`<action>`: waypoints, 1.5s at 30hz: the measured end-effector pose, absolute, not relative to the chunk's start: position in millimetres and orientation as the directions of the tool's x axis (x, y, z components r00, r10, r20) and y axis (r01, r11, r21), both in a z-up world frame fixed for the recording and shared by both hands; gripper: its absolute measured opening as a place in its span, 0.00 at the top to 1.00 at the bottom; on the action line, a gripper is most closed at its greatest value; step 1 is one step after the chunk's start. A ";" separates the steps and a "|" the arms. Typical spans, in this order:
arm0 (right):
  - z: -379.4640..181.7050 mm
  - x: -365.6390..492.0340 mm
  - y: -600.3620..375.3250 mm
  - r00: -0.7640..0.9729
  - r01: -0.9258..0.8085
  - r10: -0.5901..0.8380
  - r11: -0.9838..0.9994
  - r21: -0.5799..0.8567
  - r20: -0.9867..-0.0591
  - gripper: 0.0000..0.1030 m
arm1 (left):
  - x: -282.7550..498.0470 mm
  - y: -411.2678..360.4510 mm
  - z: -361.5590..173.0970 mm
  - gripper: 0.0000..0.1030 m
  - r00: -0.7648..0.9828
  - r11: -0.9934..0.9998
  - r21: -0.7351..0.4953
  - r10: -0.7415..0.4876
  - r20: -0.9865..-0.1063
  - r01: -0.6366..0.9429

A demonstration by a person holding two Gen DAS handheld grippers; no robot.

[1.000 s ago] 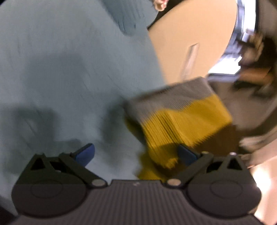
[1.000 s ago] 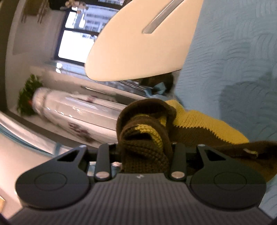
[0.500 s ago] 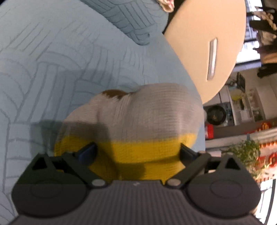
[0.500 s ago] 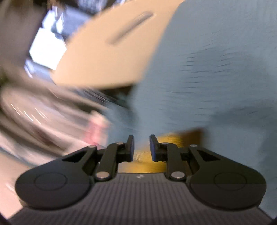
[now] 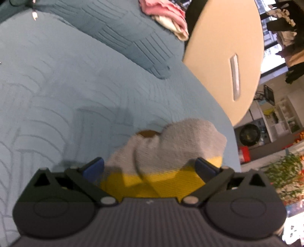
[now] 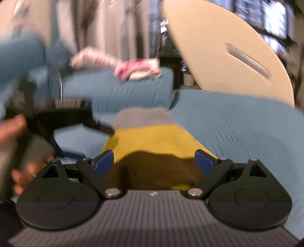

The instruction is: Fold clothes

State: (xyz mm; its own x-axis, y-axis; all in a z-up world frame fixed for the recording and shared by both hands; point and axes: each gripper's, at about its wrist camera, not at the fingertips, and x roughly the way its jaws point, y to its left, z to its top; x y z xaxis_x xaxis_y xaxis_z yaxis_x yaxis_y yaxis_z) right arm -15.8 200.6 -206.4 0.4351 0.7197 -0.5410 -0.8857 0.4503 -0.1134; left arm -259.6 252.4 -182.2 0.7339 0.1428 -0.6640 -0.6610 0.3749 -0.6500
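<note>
A knitted sweater with grey, yellow and brown bands (image 5: 167,150) lies bunched on the blue quilted sofa seat (image 5: 76,91). My left gripper (image 5: 150,168) is open, its blue pads either side of the sweater's near edge, holding nothing. In the right wrist view the same sweater (image 6: 150,140) lies right ahead of my right gripper (image 6: 154,161), which is open and empty. The left gripper (image 6: 62,117) and the hand that holds it show blurred at the left of that view.
A pink and white garment (image 5: 167,15) lies on the sofa's blue cushion (image 5: 117,38); it also shows in the right wrist view (image 6: 136,68). A beige rounded table top (image 5: 224,49) stands beside the sofa edge. Shelves and plants are beyond.
My right gripper let go of the sweater, opened wide and pulled back. The sweater dropped onto the seat in a heap. My left gripper stayed open and drew back slightly.
</note>
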 end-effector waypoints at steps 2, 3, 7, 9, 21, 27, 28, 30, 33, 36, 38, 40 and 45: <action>-221.0 -14.2 219.2 0.462 -0.876 0.673 0.446 -0.182 -0.578 0.08 | -262.9 254.4 -184.8 0.00 0.722 0.372 -0.640 0.138 -0.678 -0.672; -226.3 -10.7 224.3 0.466 -0.875 0.663 0.442 -0.196 -0.586 0.07 | -264.0 254.5 -187.1 0.00 0.708 0.377 -0.625 0.133 -0.694 -0.683; -233.7 13.8 233.6 0.396 -0.869 0.646 0.494 -0.038 -0.653 0.00 | -265.2 252.9 -192.6 0.00 0.641 0.414 -0.541 0.147 -0.753 -0.732; -232.4 10.1 237.6 0.395 -0.865 0.627 0.500 -0.041 -0.671 0.00 | -265.8 253.2 -194.6 0.00 0.632 0.409 -0.533 0.157 -0.759 -0.741; -242.3 8.6 283.1 0.351 -0.888 0.483 0.444 -0.121 -0.802 0.09 | -289.9 264.1 -206.7 0.00 0.618 0.304 -0.551 0.205 -0.759 -0.777; -205.1 22.8 238.9 0.282 -0.876 0.621 0.477 0.067 -0.732 0.63 | -293.9 256.5 -193.7 0.00 0.610 0.359 -0.505 0.304 -0.732 -0.785; -196.3 30.2 224.4 0.244 -0.857 0.666 0.489 0.164 -0.705 0.64 | -295.0 256.5 -193.1 0.00 0.610 0.357 -0.506 0.307 -0.730 -0.785; -185.4 40.7 205.3 0.168 -0.816 0.749 0.470 0.335 -0.641 0.65 | -298.0 257.7 -192.0 0.00 0.620 0.351 -0.519 0.310 -0.721 -0.779; -168.1 57.1 158.9 0.085 -0.634 0.895 0.388 0.669 -0.439 0.69 | -300.9 257.8 -189.6 0.00 0.649 0.353 -0.551 0.301 -0.699 -0.756; -187.1 72.4 88.4 0.106 -0.274 0.986 0.157 0.949 -0.133 0.69 | -299.7 254.4 -186.1 0.00 0.690 0.382 -0.581 0.288 -0.664 -0.719; -211.9 77.8 51.6 0.145 -0.134 0.989 0.048 0.990 -0.028 0.69 | -295.2 250.7 -184.2 0.00 0.706 0.416 -0.582 0.268 -0.656 -0.699; -237.1 81.4 23.5 0.165 -0.126 0.985 0.071 0.989 -0.050 0.66 | -282.1 248.0 -185.8 0.00 0.718 0.465 -0.579 0.204 -0.666 -0.669; -288.6 81.4 -1.5 0.179 -0.380 0.820 0.567 0.731 -0.543 0.43 | -249.5 241.3 -194.9 0.00 0.665 0.554 -0.526 0.067 -0.744 -0.645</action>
State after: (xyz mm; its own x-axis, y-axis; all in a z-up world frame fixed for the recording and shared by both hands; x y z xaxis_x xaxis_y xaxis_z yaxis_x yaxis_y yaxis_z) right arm 81.4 -1.5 -288.6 0.1789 0.8203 -0.5433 -0.3798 0.5670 0.7310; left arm -249.5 241.3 -194.9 0.6649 0.0673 -0.7439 -0.6450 0.5540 -0.5264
